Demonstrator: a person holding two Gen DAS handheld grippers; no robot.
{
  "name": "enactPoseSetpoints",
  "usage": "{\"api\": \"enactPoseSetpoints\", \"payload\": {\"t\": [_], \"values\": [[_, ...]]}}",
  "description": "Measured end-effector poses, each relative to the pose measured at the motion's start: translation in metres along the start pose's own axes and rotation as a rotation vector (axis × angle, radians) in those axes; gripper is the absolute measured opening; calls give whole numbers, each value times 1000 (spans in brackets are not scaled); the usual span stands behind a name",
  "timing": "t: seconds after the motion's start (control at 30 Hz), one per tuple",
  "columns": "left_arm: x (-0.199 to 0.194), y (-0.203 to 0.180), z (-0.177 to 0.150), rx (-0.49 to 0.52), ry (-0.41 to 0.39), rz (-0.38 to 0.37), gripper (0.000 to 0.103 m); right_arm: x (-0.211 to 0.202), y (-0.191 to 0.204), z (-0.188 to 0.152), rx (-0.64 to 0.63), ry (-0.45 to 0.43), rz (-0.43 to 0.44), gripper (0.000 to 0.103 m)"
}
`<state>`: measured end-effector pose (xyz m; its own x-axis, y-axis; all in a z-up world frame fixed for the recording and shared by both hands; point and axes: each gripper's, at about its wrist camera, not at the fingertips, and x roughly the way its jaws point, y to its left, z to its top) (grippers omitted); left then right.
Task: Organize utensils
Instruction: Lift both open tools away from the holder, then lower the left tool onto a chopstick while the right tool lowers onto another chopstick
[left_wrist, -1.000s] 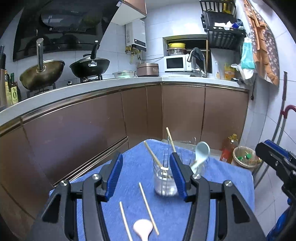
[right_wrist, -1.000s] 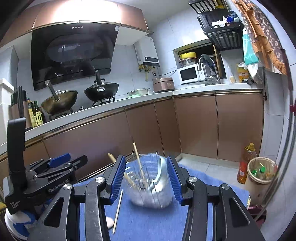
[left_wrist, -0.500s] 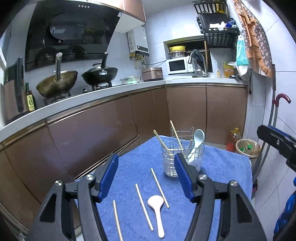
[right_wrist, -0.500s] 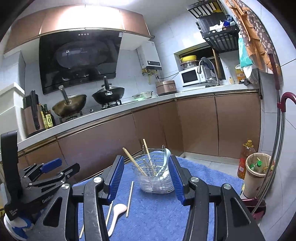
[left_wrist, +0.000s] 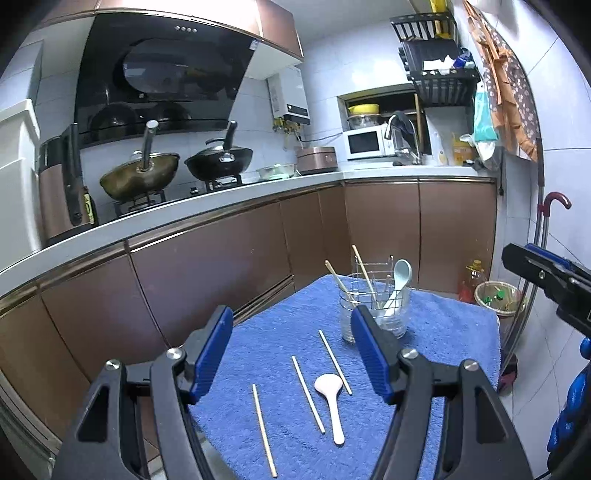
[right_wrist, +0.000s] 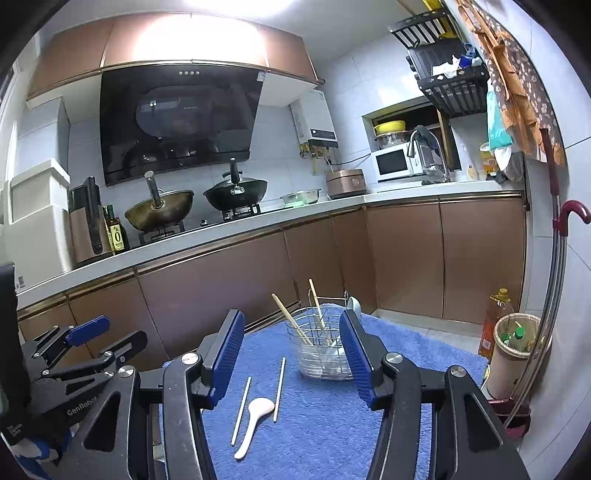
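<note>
Both tools have been drawn back from the utensil holder (left_wrist: 375, 306); the left tool (left_wrist: 291, 350) and right tool (right_wrist: 291, 354) are spread and empty, jaws just widened, above the white spoon (left_wrist: 330, 398)

Wire utensil holder (left_wrist: 375, 306) upright holding pale spoon (left_wrist: 400, 275) and perhaps two chopsticks, white spoon (left_wrist: 330, 397) lying among three loose chopsticks (left_wrist: 306, 393)

A home kitchen. Ahead of the gripper, a white counter (right_wrist: 258, 221) runs over brown cabinet doors (right_wrist: 221, 291). Two woks (right_wrist: 159, 212) sit on a gas hob under a black range hood (right_wrist: 177, 122). Farther right, a microwave (right_wrist: 393, 162) and a tap (right_wrist: 424, 147).
</note>
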<state>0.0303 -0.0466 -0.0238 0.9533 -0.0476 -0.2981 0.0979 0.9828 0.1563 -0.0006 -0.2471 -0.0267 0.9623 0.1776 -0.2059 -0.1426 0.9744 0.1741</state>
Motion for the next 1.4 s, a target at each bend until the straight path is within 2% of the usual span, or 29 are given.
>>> {"api": "enactPoseSetpoints", "payload": {"t": [0.37, 0.83, 1.17, 1.4], "values": [[-17, 4, -1, -4, -28, 24, 67, -15, 8, 3, -25, -22, 17, 57], [28, 15, -1, -63, 45, 48, 68, 0, -13, -5, -54, 43, -29, 57], [57, 85, -17, -173, 121, 89, 68, 36, -4, -10, -61, 115, -26, 57], [84, 133, -50, -247, 184, 7, 68, 98, 19, -31, -55, 270, 32, 57]]}}
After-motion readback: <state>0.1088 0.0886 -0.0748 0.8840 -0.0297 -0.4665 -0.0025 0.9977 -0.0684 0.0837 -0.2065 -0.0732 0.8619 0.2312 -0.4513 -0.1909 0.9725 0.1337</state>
